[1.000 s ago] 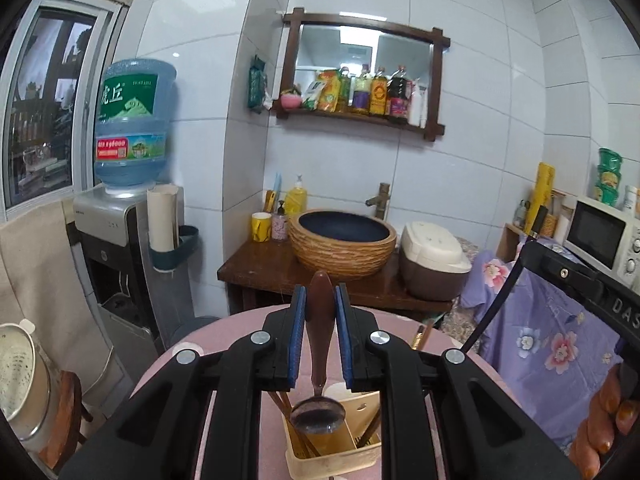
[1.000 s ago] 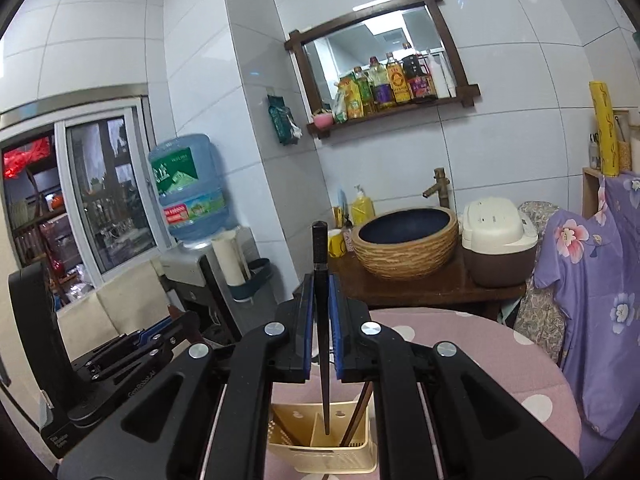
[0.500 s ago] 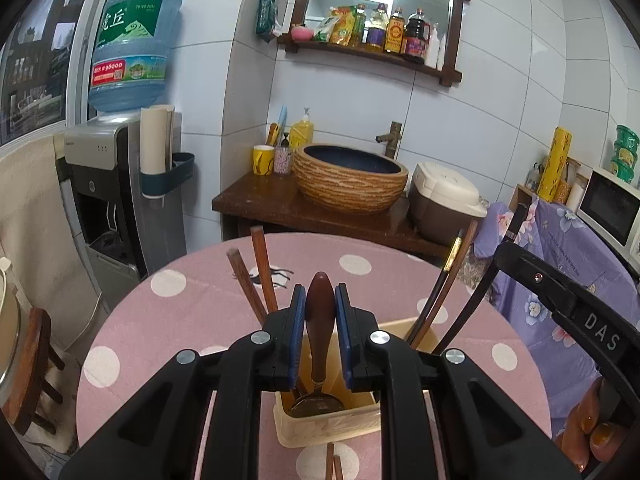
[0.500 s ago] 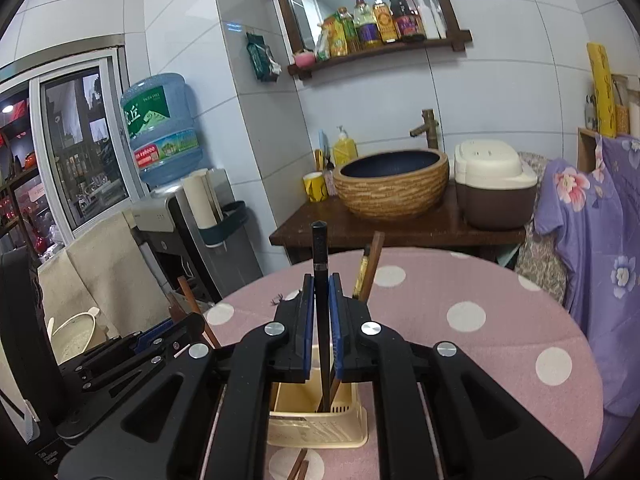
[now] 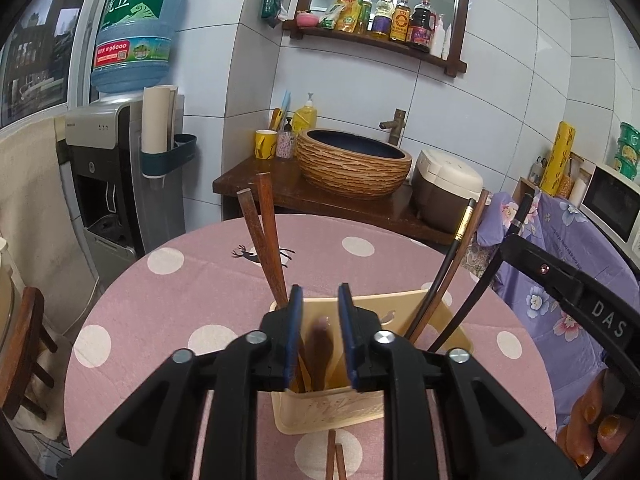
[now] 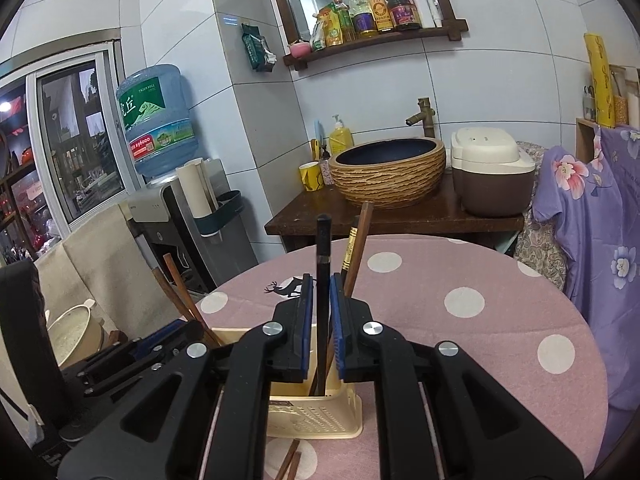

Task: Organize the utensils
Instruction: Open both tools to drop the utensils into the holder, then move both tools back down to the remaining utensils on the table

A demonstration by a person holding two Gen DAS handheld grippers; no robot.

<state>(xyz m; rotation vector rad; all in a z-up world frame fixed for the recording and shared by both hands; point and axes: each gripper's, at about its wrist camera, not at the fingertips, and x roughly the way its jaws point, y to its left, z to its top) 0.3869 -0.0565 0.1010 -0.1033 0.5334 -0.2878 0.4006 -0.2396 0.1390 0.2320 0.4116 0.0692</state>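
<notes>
Underneath both tools: a round bench (image 5: 192, 292) in pink cloth with white dots and a small deer print. Beyond it, white tiled walls, a dark wooden stand with a woven-look basin (image 5: 354, 166), a rice cooker (image 6: 490, 170), a yellow mug, a soap bottle. Higher up, a mirror shelf of bottles (image 5: 394, 20). Off to the left, a water dispenser (image 5: 120, 168) with a blue jug.

Directly below the left tool (image 5: 319, 312), a cream utensil holder (image 5: 332, 412); jaws just parted to a narrow gap, with a blurred brown spoon handle (image 5: 320, 350) standing loose between the pads, down in the holder. Ahead-left, two brown chopsticks (image 5: 268, 240) leaning out; ahead-right, dark chopsticks.

Right tool (image 6: 319, 292) likewise just eased apart, narrow, with a black chopstick (image 6: 323, 256) upright between the pads, lower end in the holder; contact with the pads hard to judge.

Spoon bowl hidden by the holder wall. On the cloth just short of the holder, two brown stick ends (image 6: 291, 460), cut off by the frame edge.
</notes>
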